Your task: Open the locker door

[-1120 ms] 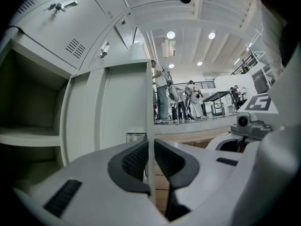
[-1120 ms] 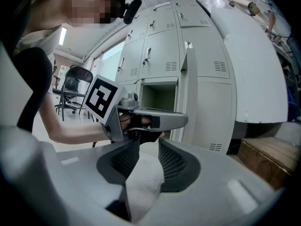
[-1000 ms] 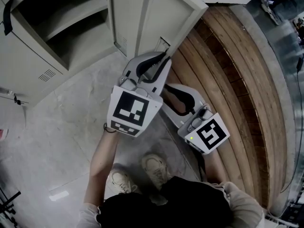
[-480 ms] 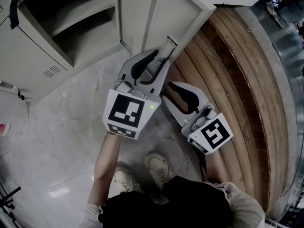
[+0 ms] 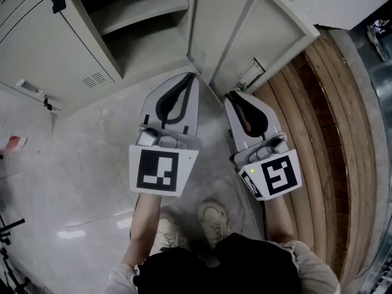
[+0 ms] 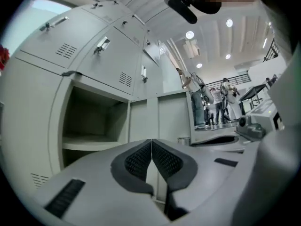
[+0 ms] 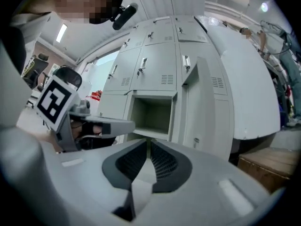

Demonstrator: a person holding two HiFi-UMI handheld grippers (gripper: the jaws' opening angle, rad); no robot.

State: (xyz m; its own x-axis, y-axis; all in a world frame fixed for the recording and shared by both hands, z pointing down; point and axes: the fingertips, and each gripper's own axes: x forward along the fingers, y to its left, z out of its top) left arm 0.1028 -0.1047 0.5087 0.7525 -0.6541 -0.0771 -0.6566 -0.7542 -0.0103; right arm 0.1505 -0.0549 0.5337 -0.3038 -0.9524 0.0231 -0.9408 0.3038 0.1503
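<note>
The grey locker door (image 5: 263,35) stands swung open, its latch (image 5: 252,73) at the lower edge. Left of it is the open compartment (image 5: 141,17) with a shelf. My left gripper (image 5: 192,76) hovers over the floor just in front of the locker frame, shut and empty; its pads meet at the tip (image 6: 151,142). My right gripper (image 5: 231,95) sits below the latch, apart from it. Its jaws are closing with nothing between them, and a thin gap still shows (image 7: 150,144). In the right gripper view the open door (image 7: 202,107) and the compartment (image 7: 153,112) lie ahead.
A curved wooden bench (image 5: 318,115) runs along the right. Another open locker door (image 5: 55,48) hangs at the left. Closed lockers (image 6: 108,55) stack above the compartment. The person's shoes (image 5: 211,216) stand on the polished floor (image 5: 79,164). People (image 6: 221,105) stand far off.
The left gripper has come off the door's latch and pulled back, its jaws now together. The right gripper has narrowed too. Both now sit side by side, lower in the head view.
</note>
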